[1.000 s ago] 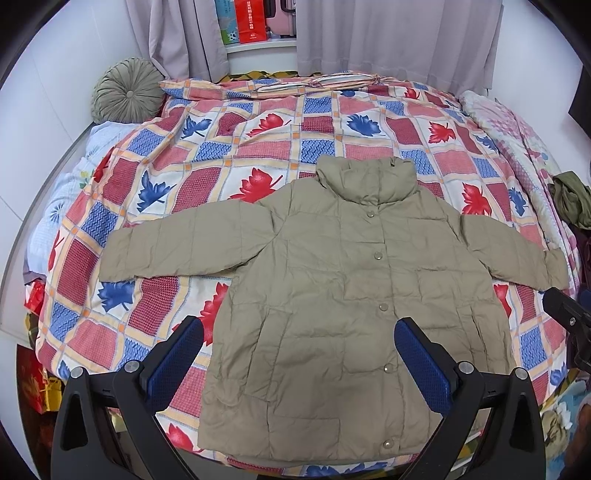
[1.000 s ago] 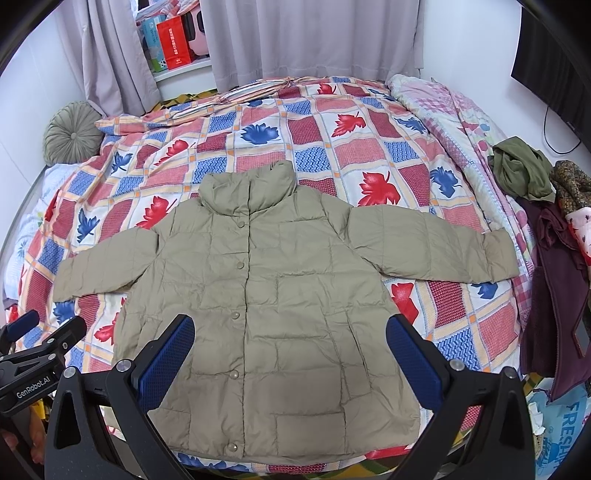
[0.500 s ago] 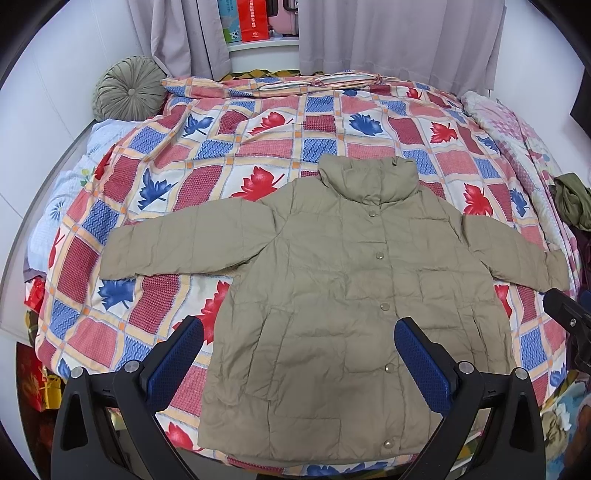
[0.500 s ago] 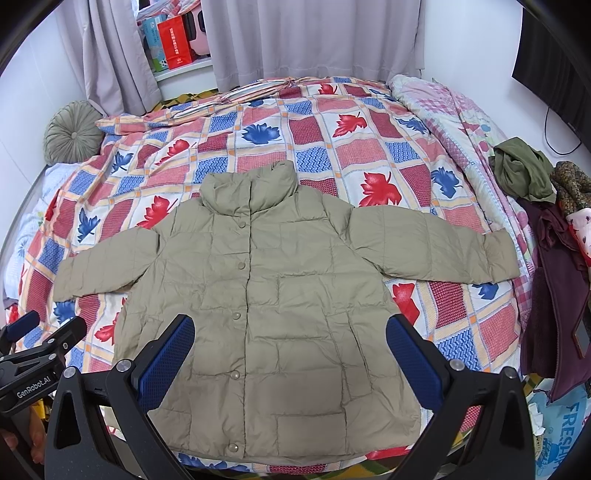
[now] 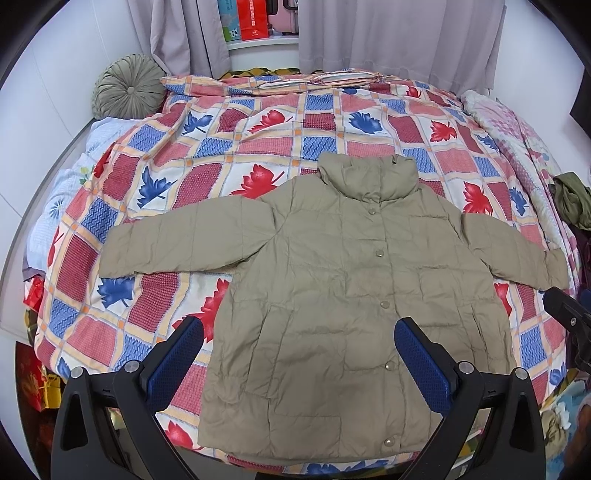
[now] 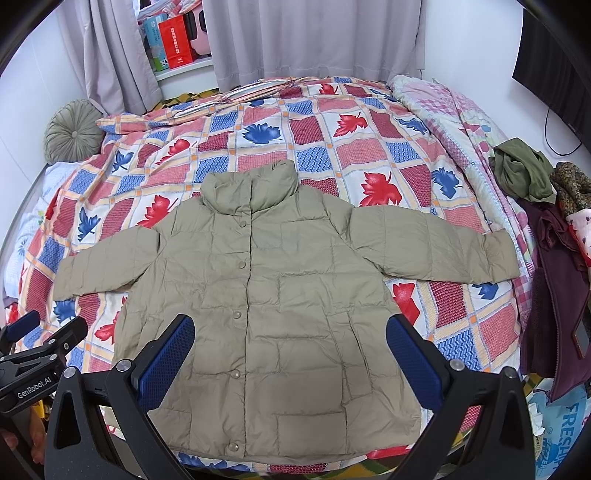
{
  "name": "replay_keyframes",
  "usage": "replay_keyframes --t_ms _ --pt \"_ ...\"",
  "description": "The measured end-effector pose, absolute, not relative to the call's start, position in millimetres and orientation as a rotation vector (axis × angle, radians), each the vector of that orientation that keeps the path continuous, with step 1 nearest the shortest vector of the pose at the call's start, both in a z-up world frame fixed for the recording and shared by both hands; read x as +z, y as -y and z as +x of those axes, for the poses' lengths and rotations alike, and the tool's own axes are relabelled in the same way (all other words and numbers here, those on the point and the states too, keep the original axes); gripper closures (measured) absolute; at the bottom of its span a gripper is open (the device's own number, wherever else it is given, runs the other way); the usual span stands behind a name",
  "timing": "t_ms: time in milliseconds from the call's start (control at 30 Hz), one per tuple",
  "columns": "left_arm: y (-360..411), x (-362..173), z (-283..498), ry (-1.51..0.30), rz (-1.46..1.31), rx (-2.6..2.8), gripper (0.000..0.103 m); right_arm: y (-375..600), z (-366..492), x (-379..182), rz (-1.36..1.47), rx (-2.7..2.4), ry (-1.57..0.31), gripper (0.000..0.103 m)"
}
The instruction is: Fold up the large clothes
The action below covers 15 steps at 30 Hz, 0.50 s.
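- The beige puffer jacket (image 5: 354, 295) lies flat, snapped shut, sleeves spread, on the patterned quilt (image 5: 221, 147) of the bed
- The left hand-held gripper (image 5: 297, 354) hovers above its hem, fingers wide apart, gripping nothing
- The right hand-held gripper (image 6: 290, 350) hangs likewise, fingers spread, empty

jacket (image 5: 343, 288) lies flat on the bed (image 5: 258, 147), front up, collar toward the curtains (image 5: 399, 33), sleeves spread left and right. round cushion (image 5: 127, 86) at the bed's far left corner. heap of clothes (image 6: 546, 236) off the bed's right edge.
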State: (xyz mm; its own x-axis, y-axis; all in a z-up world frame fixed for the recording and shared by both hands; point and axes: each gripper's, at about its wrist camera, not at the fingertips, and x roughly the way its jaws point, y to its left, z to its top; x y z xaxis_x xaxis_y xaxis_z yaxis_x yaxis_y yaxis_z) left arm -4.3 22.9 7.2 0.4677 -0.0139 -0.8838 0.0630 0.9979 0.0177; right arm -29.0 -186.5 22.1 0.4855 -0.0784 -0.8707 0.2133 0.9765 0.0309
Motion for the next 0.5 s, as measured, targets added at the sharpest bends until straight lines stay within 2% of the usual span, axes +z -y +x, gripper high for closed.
replay_keyframes --t_ms 500 --pt "-46.8 -1.1 -1.6 -1.097 0.046 -0.039 0.0 176.7 -25.8 22.1 0.139 -0.167 -1.057 0.0"
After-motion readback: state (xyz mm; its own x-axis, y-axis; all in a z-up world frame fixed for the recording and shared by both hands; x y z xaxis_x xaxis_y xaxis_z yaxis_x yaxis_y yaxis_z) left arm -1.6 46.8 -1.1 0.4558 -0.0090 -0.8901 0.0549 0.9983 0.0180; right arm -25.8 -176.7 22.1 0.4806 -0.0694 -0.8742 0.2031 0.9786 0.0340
